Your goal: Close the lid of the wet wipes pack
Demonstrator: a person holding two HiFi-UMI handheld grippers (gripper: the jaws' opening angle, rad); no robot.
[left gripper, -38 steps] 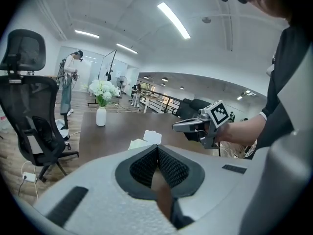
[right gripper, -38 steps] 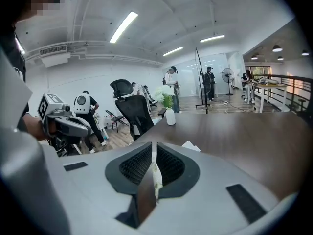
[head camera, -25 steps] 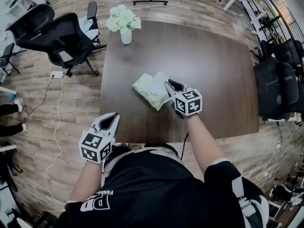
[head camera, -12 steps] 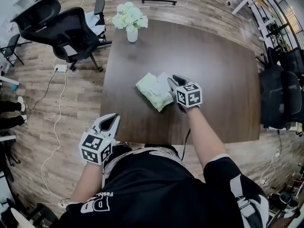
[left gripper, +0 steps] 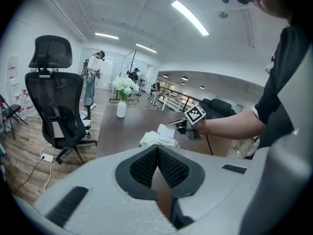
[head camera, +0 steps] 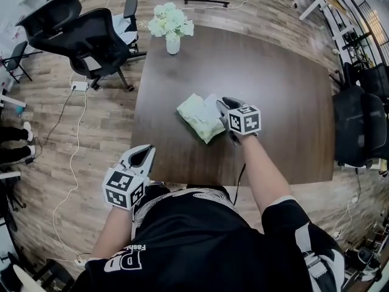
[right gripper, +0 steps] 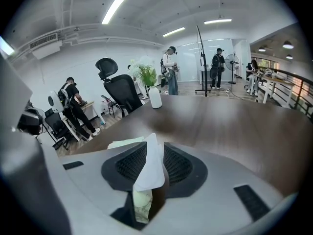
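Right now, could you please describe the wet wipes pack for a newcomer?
On the dark brown wooden table, near its middle, lies a pale green plastic pack. Unlike the white flower vase at the far edge, it lies flat, white flap raised.

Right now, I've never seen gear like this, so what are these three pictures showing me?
No robot here: a person holds a two-jaw gripper in each hand. One picture looks down from their head; the others ride on the grippers. On the dark brown table sit a pale green wet wipes pack and a white vase of flowers. The right gripper has just been opening its jaws, the pack's white lid flap between them. The left gripper, jaws together, holds nothing.
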